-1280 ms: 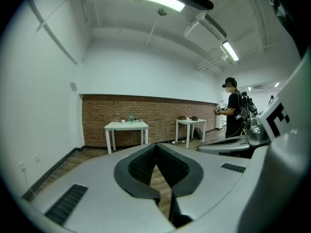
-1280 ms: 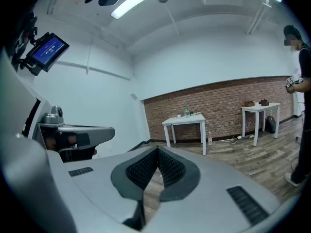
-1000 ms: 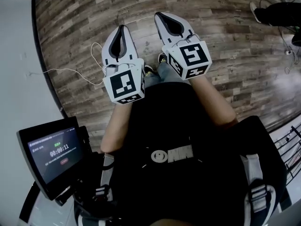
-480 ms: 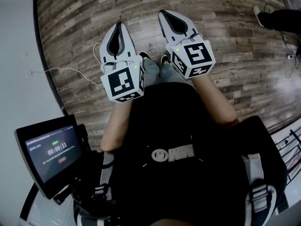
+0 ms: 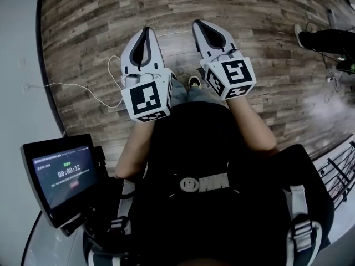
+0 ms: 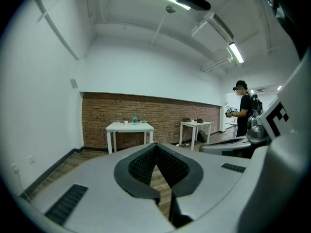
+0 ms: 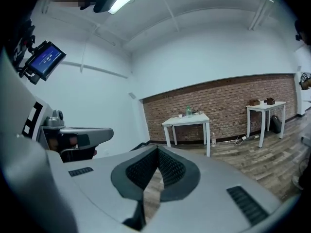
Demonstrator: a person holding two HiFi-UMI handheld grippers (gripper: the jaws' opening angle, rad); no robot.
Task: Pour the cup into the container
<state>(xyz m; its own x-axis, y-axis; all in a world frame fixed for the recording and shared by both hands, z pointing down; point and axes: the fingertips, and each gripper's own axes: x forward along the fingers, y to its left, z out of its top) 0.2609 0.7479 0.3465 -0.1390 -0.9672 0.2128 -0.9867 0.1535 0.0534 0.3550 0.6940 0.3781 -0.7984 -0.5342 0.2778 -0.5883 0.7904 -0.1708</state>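
My left gripper (image 5: 145,31) and right gripper (image 5: 198,24) are held side by side in front of the person's body, above a wooden floor. Both are shut with nothing between the jaws. In the left gripper view, beyond the closed tips (image 6: 156,145), a white table (image 6: 129,126) stands far off against a brick wall. On it are a greenish bottle (image 6: 134,119) and a small pale thing that may be a cup (image 6: 125,122). The right gripper view, over its tips (image 7: 157,149), shows the same table (image 7: 187,120) and bottle (image 7: 188,111).
A second white table (image 6: 195,124) with small dark items stands right of the first. Another person (image 6: 243,108) stands at the far right. A screen (image 5: 64,173) with a timer hangs at the person's left hip. Cables (image 5: 72,87) lie on the floor.
The floor has slid under the grippers and the feet have shifted, so the person has walked on. Both grippers stay shut and side by side. The timer has advanced.
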